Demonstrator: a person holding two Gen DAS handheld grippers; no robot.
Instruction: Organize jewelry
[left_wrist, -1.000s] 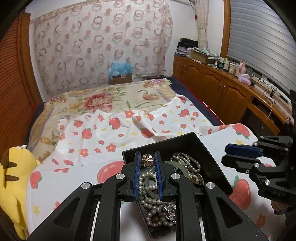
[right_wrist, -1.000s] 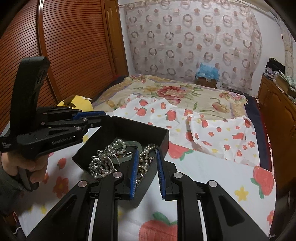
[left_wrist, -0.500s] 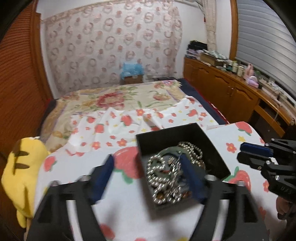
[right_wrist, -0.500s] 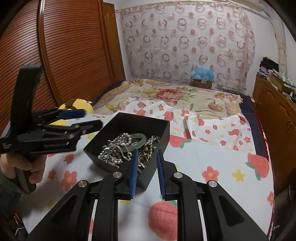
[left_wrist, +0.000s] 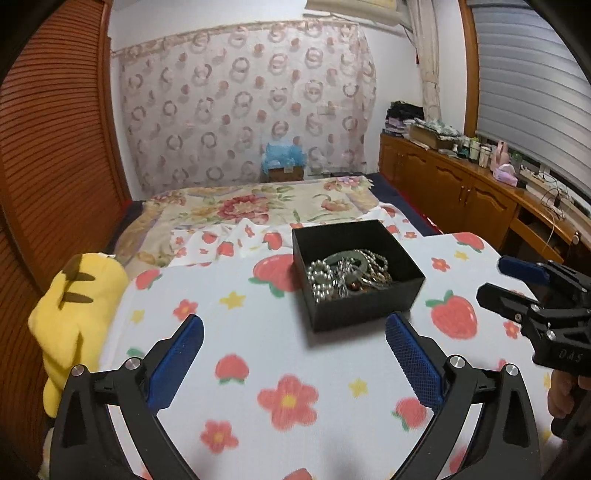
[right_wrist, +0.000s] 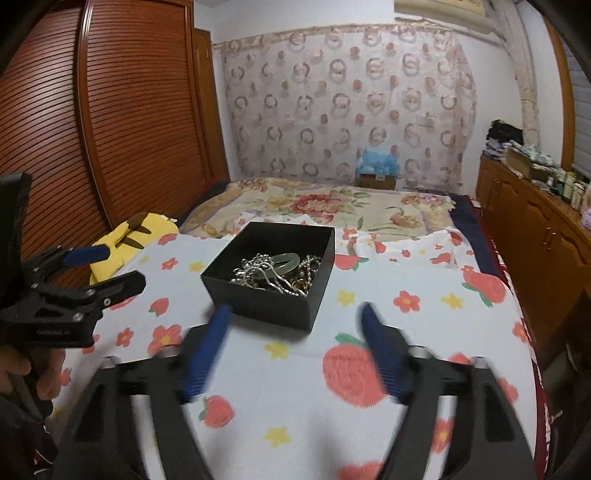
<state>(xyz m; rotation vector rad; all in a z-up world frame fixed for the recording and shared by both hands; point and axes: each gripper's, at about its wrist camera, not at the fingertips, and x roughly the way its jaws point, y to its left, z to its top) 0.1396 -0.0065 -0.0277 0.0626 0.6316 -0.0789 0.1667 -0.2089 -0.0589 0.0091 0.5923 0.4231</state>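
Now, line by line:

Box: a black open box (left_wrist: 369, 295) stands on the strawberry-and-flower sheet (left_wrist: 295, 369) that covers the near end of the bed; seen also from the right wrist (right_wrist: 273, 306).

Jewelry: a tangled heap of jewelry (left_wrist: 347, 273) lies inside the box, made up of pearl-like bead strands, silvery chains and a pale green ring (right_wrist: 286, 260) resting on top of the pile.

Left gripper: the left gripper (left_wrist: 293, 330) hangs above the sheet on the near side of the box; its jaws are opening and stand wide apart, the blue pads (left_wrist: 177, 363) bare, with only printed cloth between them. It touches neither box nor jewelry.

Right gripper: the right gripper (right_wrist: 295, 314) is blurred with motion; its jaws are opening, already well spread, with nothing between them but the near corner of the box lying beyond and the sheet below. No contact with the box is visible.

Each seen from the other: the right gripper shows at the right edge of the left view (left_wrist: 524, 291), the left gripper at the left edge of the right view (right_wrist: 99, 269), both beside the box and apart from it.

Hands: fingers of a hand (right_wrist: 33, 373) wrap the left gripper's handle.

Surroundings: a yellow plush toy (left_wrist: 77, 306) lies at the sheet's left edge; wooden cabinets (left_wrist: 461, 192) run along the right wall; a patterned curtain (left_wrist: 243, 107) hangs behind the bed.
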